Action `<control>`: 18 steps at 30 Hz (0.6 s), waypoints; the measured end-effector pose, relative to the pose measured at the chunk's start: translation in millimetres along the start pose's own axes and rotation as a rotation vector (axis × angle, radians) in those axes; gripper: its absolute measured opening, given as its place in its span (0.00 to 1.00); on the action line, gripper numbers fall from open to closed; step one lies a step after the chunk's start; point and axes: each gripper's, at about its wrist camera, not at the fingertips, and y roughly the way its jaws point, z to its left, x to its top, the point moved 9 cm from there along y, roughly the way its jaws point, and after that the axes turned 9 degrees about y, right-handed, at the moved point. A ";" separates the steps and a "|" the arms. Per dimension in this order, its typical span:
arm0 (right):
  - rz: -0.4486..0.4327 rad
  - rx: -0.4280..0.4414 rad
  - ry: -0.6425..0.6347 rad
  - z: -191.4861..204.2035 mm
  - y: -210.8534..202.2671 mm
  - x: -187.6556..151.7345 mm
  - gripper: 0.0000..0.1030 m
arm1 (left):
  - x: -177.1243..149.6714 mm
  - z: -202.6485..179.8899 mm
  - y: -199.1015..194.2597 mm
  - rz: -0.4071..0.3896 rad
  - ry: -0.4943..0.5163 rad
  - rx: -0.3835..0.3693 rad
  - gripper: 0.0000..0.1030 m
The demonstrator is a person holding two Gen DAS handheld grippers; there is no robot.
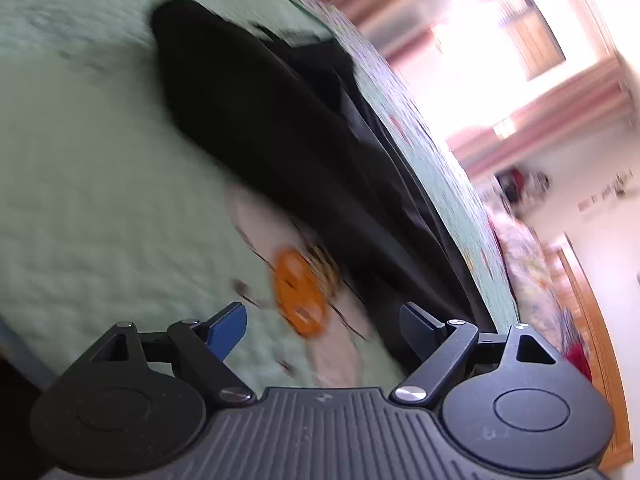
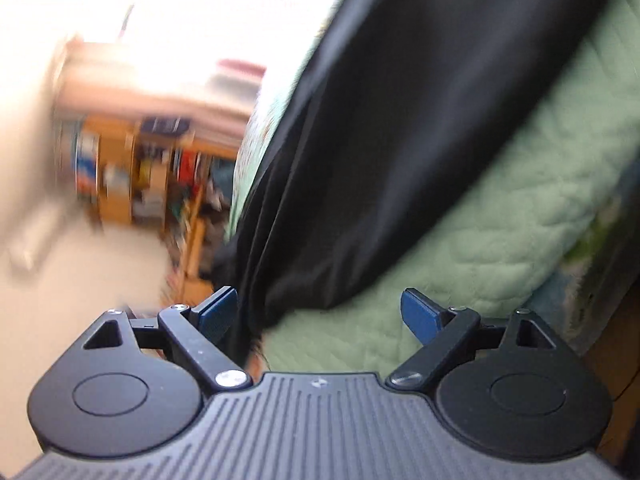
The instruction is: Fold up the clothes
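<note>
— Where's the black garment (image 1: 280,128)?

— Stretched long and narrow on the green quilted bedspread (image 1: 80,184), along the bed's far edge. From the left gripper (image 1: 332,320) it runs ahead and away, its near end just beside the right-hand jaw.

— And the right gripper (image 2: 320,312)?

— The garment's end (image 2: 400,128) lies between its jaws (no pad pressing on it, as far as I can see). Both sets of jaws are released and empty; the right looks nearer.

Black garment (image 1: 256,120) flat on green quilted bed (image 1: 80,200)
</note>
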 end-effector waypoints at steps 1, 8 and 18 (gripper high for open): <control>-0.017 0.017 0.034 -3.2 3.2 5.7 0.86 | -3.6 -9.1 5.7 0.018 0.016 -0.015 0.85; -0.106 0.006 0.182 -1.2 28.0 26.4 0.91 | -19.1 -45.8 66.9 0.143 0.021 -0.058 0.91; -0.311 -0.071 -0.100 33.7 -23.4 79.6 0.09 | -8.3 -49.4 97.5 0.139 -0.053 -0.078 0.92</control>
